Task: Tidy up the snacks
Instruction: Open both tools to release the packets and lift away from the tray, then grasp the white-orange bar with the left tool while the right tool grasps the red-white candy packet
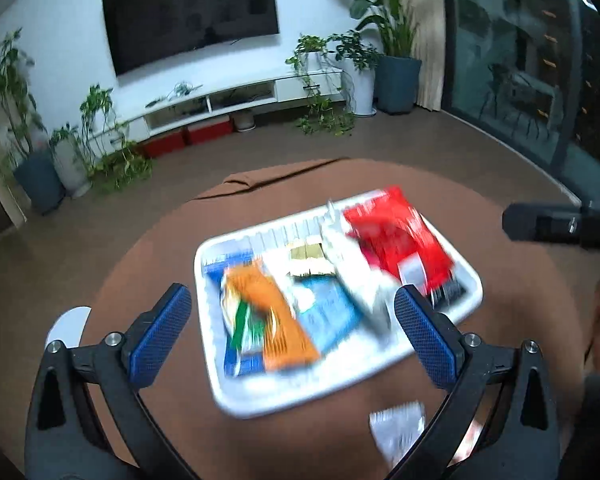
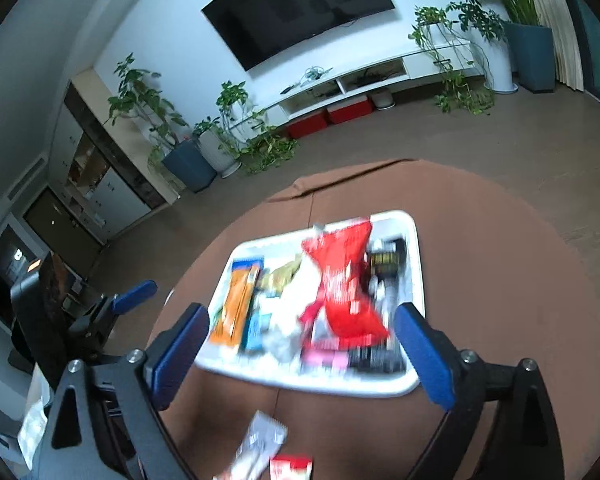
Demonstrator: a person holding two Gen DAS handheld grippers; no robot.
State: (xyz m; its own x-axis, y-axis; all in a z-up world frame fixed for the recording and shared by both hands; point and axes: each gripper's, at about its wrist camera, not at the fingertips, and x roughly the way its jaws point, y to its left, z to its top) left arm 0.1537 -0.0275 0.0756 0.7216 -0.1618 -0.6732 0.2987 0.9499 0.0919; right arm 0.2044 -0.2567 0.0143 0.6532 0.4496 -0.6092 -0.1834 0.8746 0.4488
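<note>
A white tray (image 1: 466, 304) sits on the round brown table and holds several snack packets: an orange one (image 1: 276, 320), a blue one (image 1: 328, 312), a white one (image 1: 356, 272) and a red one (image 1: 396, 240). The view is blurred. My left gripper (image 1: 292, 320) is open and empty, hovering over the tray's near side. In the right wrist view the tray (image 2: 414, 256) shows the red packet (image 2: 344, 280) and orange packet (image 2: 236, 308). My right gripper (image 2: 302, 340) is open and empty above the tray's near edge. A silver packet (image 2: 260, 444) and a red packet (image 2: 290, 468) lie on the table in front of the tray.
The brown tablecloth (image 1: 160, 272) covers the round table. The silver packet also shows in the left wrist view (image 1: 400, 428). The left gripper appears at the left of the right wrist view (image 2: 132, 292). A TV, a white console and potted plants stand beyond.
</note>
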